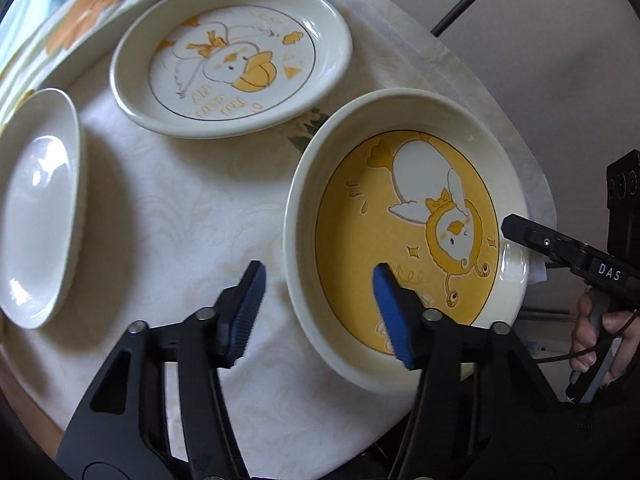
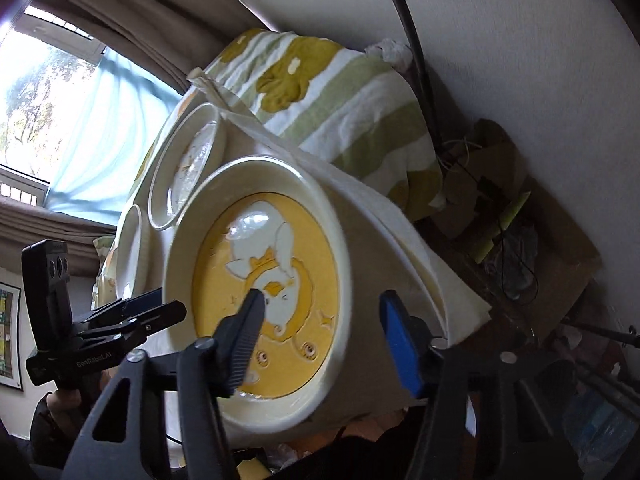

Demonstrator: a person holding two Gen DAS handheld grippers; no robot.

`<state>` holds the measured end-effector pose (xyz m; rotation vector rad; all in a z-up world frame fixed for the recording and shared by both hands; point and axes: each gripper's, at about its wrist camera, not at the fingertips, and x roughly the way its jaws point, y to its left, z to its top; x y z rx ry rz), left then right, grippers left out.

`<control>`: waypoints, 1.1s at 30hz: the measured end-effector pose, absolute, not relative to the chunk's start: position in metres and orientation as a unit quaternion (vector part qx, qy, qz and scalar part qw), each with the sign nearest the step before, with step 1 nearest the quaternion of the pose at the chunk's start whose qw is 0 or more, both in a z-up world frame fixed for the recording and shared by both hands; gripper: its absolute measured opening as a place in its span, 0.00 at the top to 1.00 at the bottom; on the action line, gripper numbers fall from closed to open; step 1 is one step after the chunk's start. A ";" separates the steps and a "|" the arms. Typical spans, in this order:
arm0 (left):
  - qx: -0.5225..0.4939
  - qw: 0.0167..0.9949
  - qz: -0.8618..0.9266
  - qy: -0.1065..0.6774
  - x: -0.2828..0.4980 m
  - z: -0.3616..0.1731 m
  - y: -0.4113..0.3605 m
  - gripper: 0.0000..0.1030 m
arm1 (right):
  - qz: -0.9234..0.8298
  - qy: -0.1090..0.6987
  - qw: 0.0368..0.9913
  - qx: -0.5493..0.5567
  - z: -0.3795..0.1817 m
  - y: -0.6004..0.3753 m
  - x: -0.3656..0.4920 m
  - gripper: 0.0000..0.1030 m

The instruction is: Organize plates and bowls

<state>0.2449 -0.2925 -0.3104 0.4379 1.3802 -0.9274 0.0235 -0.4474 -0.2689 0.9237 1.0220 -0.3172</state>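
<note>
Astride yellow bowl rim: left tool, right tool; both spread, not pinching.

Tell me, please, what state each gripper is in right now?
Left gripper: open, fingers astride the rim of the yellow bowl, not pressing it.
Right gripper: open, fingers astride the same bowl's opposite rim, not pressing it.
</note>
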 end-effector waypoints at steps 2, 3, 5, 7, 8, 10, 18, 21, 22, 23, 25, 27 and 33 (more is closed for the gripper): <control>0.192 0.646 -0.411 0.613 0.245 -0.317 -0.295 0.65 | -0.142 0.473 0.760 0.422 -0.272 -0.449 0.026 0.70; 0.191 0.645 -0.412 0.615 0.245 -0.320 -0.296 0.70 | -0.141 0.474 0.761 0.420 -0.273 -0.450 0.027 0.71; 0.190 0.645 -0.411 0.615 0.244 -0.322 -0.296 0.75 | -0.140 0.474 0.763 0.416 -0.274 -0.451 0.030 0.81; 0.188 0.648 -0.410 0.614 0.244 -0.324 -0.293 0.79 | -0.141 0.476 0.766 0.409 -0.275 -0.452 0.032 0.86; 0.183 0.648 -0.411 0.615 0.245 -0.325 -0.291 0.79 | -0.142 0.477 0.767 0.404 -0.277 -0.452 0.034 0.87; 0.173 0.648 -0.410 0.618 0.247 -0.326 -0.288 0.81 | -0.141 0.478 0.769 0.400 -0.277 -0.453 0.036 0.88; 0.180 0.659 -0.406 0.607 0.244 -0.328 -0.284 0.81 | -0.133 0.486 0.777 0.378 -0.276 -0.450 0.039 0.88; 0.185 0.663 -0.404 0.603 0.236 -0.319 -0.284 0.81 | -0.129 0.488 0.781 0.367 -0.275 -0.448 0.040 0.88; 0.187 0.666 -0.402 0.600 0.233 -0.317 -0.283 0.81 | -0.128 0.488 0.783 0.365 -0.275 -0.447 0.040 0.88; 0.186 0.669 -0.399 0.599 0.233 -0.314 -0.284 0.81 | -0.124 0.489 0.785 0.361 -0.275 -0.446 0.041 0.88; 0.181 0.672 -0.397 0.598 0.232 -0.310 -0.280 0.81 | -0.120 0.489 0.790 0.350 -0.273 -0.444 0.042 0.88; 0.176 0.675 -0.396 0.597 0.231 -0.307 -0.274 0.81 | -0.116 0.488 0.795 0.341 -0.272 -0.441 0.043 0.88; 0.150 0.695 -0.384 0.589 0.221 -0.285 -0.247 0.81 | -0.098 0.489 0.806 0.320 -0.259 -0.435 0.049 0.88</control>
